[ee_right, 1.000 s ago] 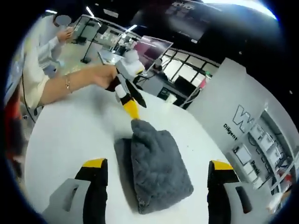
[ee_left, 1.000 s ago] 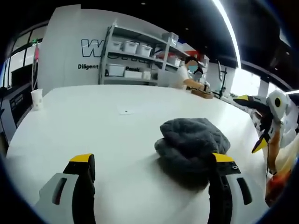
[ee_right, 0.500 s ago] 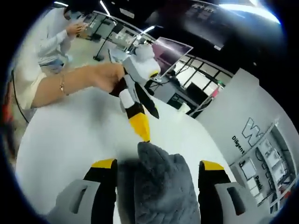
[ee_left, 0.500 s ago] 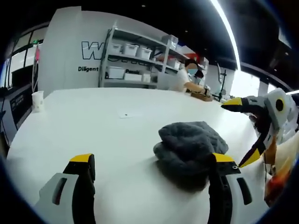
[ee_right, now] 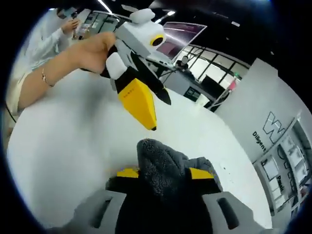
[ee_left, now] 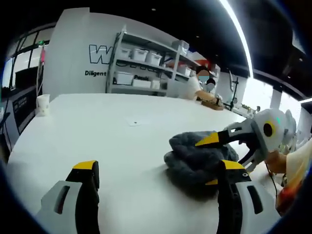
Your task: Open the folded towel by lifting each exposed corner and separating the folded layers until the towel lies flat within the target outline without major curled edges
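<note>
On the white table (ee_left: 112, 141) the folded dark grey fluffy towel (ee_left: 197, 156) lies right of centre, its near edge pinched between the right gripper (ee_right: 163, 173)'s yellow-tipped fingers (ee_right: 127, 172), while the left gripper (ee_left: 158, 168) hangs just short of it, fingers spread wide.

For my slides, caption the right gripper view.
Right gripper pinching a raised fold of the grey towel; left gripper hovers open above it.
</note>
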Demonstrator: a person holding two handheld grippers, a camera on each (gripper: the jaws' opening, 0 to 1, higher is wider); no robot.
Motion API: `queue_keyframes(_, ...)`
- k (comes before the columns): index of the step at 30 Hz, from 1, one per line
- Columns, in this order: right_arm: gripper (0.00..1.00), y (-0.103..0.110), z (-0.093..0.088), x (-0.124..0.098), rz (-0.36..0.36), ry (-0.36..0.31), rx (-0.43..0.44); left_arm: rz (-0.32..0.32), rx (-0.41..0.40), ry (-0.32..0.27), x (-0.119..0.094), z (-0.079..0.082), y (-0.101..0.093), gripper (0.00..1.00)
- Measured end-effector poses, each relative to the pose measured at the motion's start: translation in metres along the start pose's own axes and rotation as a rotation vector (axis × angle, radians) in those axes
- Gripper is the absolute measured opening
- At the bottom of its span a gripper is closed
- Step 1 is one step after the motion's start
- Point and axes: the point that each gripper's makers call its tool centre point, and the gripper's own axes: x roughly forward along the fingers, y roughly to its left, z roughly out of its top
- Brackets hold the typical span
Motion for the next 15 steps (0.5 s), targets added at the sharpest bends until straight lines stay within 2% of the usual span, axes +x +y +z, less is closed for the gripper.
queue_keyframes(2,0.14,0.0,0.0,0.0,0.004,-0.016,0.018,-0.001,0.0,0.002,0.001,0.0,0.0,0.99)
queue_keyframes(4,0.12,0.0,0.0,0.0,0.005,-0.023,0.021,-0.004,0.001,0.004,0.001,0.0,-0.001,0.99)
queue_keyframes(15,0.07,-0.011,0.007,-0.009,-0.026,-0.069,0.05,-0.003,-0.003,0.003,0.002,0.0,-0.002,0.99)
